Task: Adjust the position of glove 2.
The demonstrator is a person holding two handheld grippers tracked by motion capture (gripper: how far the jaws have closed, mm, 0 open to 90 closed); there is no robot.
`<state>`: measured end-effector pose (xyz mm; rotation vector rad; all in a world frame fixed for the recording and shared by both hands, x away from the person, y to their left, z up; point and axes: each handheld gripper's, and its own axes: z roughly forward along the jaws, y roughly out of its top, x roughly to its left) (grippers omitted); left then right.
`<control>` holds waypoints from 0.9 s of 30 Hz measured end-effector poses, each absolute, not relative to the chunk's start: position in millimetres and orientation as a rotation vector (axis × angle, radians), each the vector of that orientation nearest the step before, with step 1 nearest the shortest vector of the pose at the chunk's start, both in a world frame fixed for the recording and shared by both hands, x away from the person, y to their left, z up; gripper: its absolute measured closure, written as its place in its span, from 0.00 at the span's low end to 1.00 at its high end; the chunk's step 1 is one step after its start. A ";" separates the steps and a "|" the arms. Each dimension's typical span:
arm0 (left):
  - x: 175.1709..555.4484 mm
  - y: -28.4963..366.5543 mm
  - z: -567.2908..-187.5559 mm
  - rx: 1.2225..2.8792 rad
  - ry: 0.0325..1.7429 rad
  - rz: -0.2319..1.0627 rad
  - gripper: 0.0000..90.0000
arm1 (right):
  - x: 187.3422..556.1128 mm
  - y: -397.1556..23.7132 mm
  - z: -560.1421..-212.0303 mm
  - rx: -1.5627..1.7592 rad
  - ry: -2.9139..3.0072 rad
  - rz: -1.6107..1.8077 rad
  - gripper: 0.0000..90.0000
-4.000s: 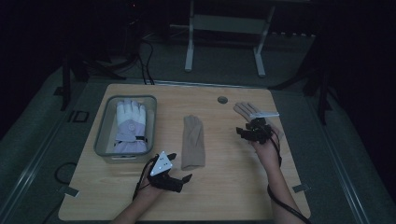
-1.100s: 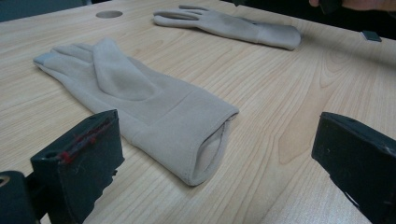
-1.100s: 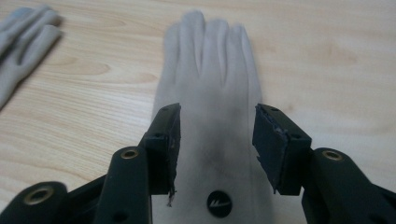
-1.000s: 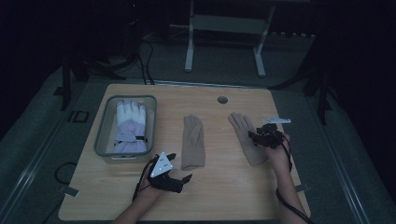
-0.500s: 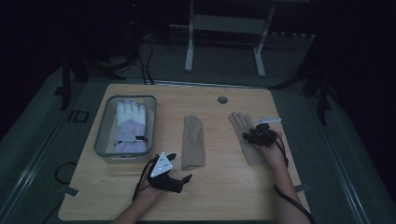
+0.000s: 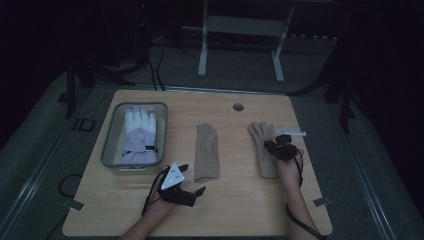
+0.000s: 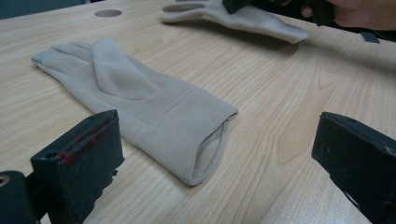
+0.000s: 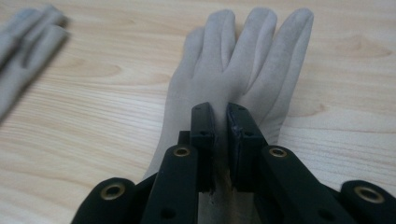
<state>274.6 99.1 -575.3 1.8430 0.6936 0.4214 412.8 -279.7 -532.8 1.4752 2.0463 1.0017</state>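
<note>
On the wooden tabletop (image 6: 240,200) two beige gloves lie flat, fingers pointing to twelve o'clock in the high view. The right glove (image 6: 262,145) sits at about three o'clock from the table's middle, and the right hand-held gripper (image 6: 278,148) is on it, just at its three o'clock edge, with the person's right hand (image 6: 289,170) behind it at five o'clock. In the right gripper view its jaws have just been closing and now stand nearly together, clenched on a pinch of the glove's (image 8: 243,70) fabric at the palm, below the base of the fingers; a thin fold of beige shows between the pads.

The left glove (image 6: 207,152) lies near the table's middle, well apart from the other one. The left hand-held gripper (image 6: 187,186) rests on the tabletop at seven o'clock from this glove, near its cuff but not touching it. In the left gripper view its jaws stand wide apart, released, with nothing between them; the open cuff of that glove (image 7: 140,107) lies just ahead.

At nine o'clock from the middle glove a grey bin (image 6: 111,150) holds a thick white and lilac winter glove (image 6: 140,135). A small round hole (image 6: 238,107) shows in the tabletop at twelve o'clock
</note>
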 end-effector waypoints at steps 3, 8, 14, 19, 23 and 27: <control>275.3 100.1 -575.5 1.833 0.699 0.408 0.02 | 400.3 -277.9 -528.4 1.481 2.009 0.995 0.91; 275.2 100.1 -575.5 1.833 0.698 0.411 0.02 | 384.3 -282.4 -528.3 1.550 1.940 0.979 0.91; 275.0 99.9 -575.4 1.837 0.695 0.414 0.02 | 382.7 -284.1 -543.1 1.609 1.935 0.921 0.91; 274.6 99.2 -575.4 1.841 0.689 0.420 0.02 | 382.0 -284.1 -553.3 1.605 1.944 0.920 0.89; 274.4 99.1 -575.4 1.843 0.686 0.421 0.02 | 381.5 -287.7 -551.6 1.598 1.965 0.961 0.80; 274.0 98.7 -575.3 1.846 0.685 0.423 0.02 | 380.6 -293.5 -542.0 1.496 2.022 0.973 0.60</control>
